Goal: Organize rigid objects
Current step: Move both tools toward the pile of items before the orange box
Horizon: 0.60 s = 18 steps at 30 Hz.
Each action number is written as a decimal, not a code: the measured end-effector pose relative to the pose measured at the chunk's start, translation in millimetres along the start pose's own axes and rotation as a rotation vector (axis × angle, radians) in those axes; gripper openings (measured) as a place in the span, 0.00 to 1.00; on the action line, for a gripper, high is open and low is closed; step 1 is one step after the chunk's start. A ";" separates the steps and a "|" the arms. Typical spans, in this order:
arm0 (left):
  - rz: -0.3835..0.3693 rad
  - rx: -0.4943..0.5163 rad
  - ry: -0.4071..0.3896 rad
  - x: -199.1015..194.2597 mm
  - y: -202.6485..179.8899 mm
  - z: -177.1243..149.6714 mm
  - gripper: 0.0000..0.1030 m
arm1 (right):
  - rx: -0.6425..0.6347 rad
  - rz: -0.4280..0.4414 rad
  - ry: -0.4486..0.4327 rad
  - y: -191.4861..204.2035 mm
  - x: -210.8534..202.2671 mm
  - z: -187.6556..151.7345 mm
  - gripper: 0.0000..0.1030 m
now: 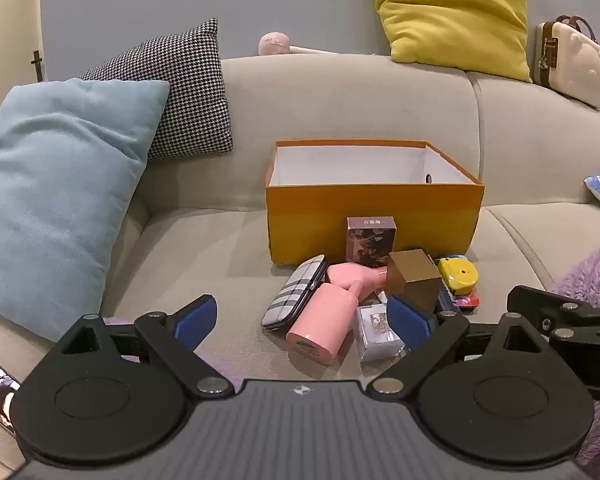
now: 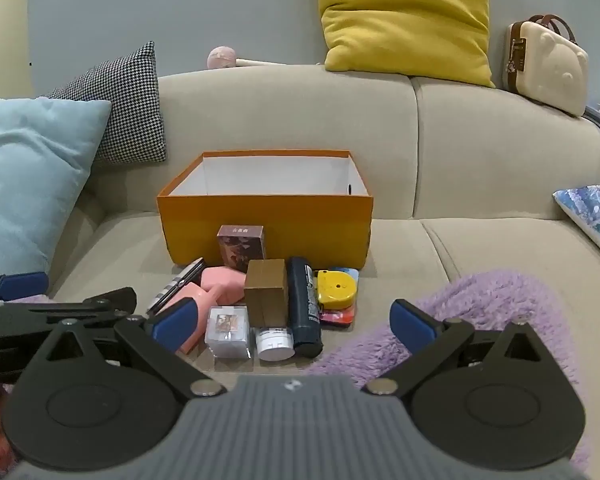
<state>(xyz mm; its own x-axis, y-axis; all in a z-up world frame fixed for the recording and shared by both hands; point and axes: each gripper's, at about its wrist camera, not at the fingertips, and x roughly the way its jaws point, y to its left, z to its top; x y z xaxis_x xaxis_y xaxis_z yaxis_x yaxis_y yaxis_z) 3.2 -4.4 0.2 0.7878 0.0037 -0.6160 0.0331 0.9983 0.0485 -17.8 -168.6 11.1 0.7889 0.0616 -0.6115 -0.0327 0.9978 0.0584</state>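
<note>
Beige sofa cushions [image 2: 480, 248] are used as the work surface, with an orange box [image 2: 266, 228] standing open and looking empty. Small hard things are heaped just in front of it: a pink bottle [image 1: 322, 330], a brown cube [image 2: 266, 292], a dark can [image 2: 304, 308], a yellow tape measure [image 2: 336, 286]. Both the left gripper [image 1: 302, 320] and right gripper [image 2: 294, 320] are held wide open, with nothing grasped. One thing should be picked at a time (the top one first), squeezed across its narrow sides, and lowered into the box.

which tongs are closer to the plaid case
Left. The left tongs hang open right before the plaid case; the right tongs sit further right, facing the brown box and dark can.
</note>
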 end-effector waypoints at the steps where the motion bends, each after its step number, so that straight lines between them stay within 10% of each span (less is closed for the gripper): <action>1: 0.002 0.004 -0.001 0.5 -0.6 0.3 1.00 | 0.002 0.001 0.001 -0.9 0.8 0.0 0.98; 18: 0.006 0.023 0.031 13.8 -6.5 1.7 1.00 | 0.013 -0.031 0.048 -10.5 17.3 1.2 0.98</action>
<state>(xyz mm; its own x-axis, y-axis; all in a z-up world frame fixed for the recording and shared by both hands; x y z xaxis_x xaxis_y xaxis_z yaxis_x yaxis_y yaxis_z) 15.0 -11.0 -7.3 0.7688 0.0115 -0.6394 0.0434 0.9966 0.0701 -3.1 -178.0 0.9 0.7589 0.0323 -0.6504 -0.0008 0.9988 0.0486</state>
